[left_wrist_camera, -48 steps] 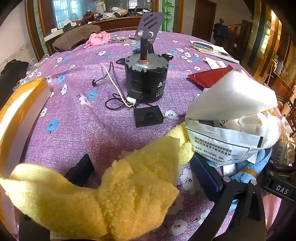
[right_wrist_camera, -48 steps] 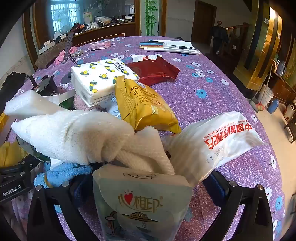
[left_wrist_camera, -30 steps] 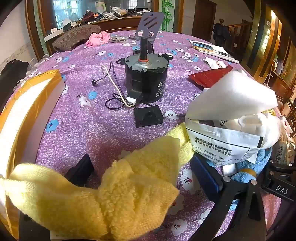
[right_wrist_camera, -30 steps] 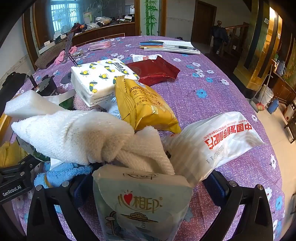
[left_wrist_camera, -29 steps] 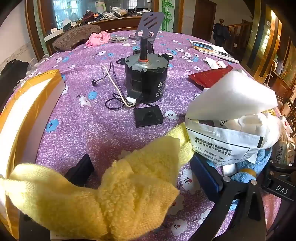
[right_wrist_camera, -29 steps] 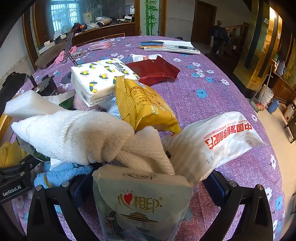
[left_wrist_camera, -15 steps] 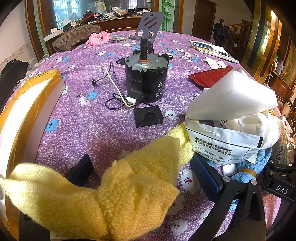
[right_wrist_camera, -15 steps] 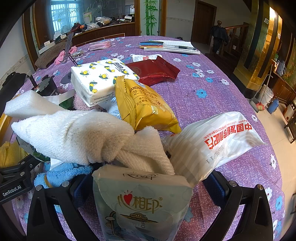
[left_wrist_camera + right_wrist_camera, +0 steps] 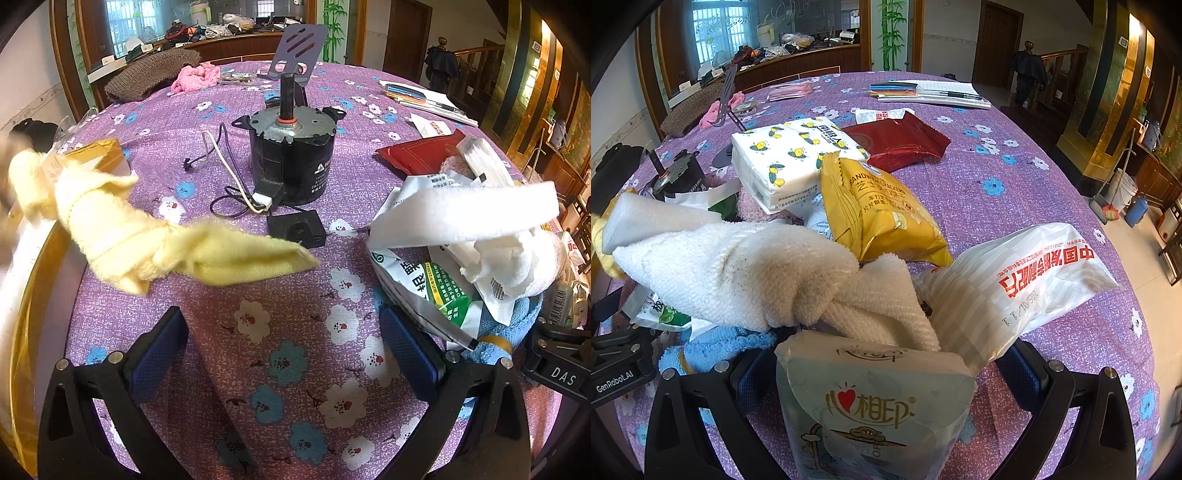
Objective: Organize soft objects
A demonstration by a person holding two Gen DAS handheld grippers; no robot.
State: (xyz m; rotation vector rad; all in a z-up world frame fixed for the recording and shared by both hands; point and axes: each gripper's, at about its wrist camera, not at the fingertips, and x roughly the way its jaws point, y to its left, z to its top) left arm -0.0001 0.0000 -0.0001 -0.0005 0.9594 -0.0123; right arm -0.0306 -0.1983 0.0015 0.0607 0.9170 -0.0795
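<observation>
So in the left wrist view our left hand-held gripper [image 9: 284, 350] is spread wide with nothing between its blue pads [image 9: 159, 350], just the purple flowered cloth of the desk [image 9: 280, 373] showing in the gap. The yellow towel [image 9: 147, 243] is out ahead and to the left, stretched in a blurry streak, its left end up by a gold-edged box [image 9: 22, 306] at the desk's left rim; we can't tell if it's touching the cloth. Beyond it sits a black motor [image 9: 291, 162] with loose wires and a small black block [image 9: 297, 229] just in front. Off to the right there's a heap: a white foam strip [image 9: 469, 218], a white towel [image 9: 517, 258], a green-printed packet [image 9: 428, 291] and a blue cloth [image 9: 506, 332] underneath. Switching to the right wrist view, our right hand-held gripper [image 9: 886, 373] is clamped around a pale tissue pack [image 9: 875, 402] with a red heart on it. Right behind that pack we see the white towel [image 9: 757, 273] knotted up, a yellow snack bag [image 9: 879, 210], a white plastic bag [image 9: 1015, 288] with red print, a lemon-print tissue pack [image 9: 790, 158] and a dark red packet [image 9: 901, 140] further back.
</observation>
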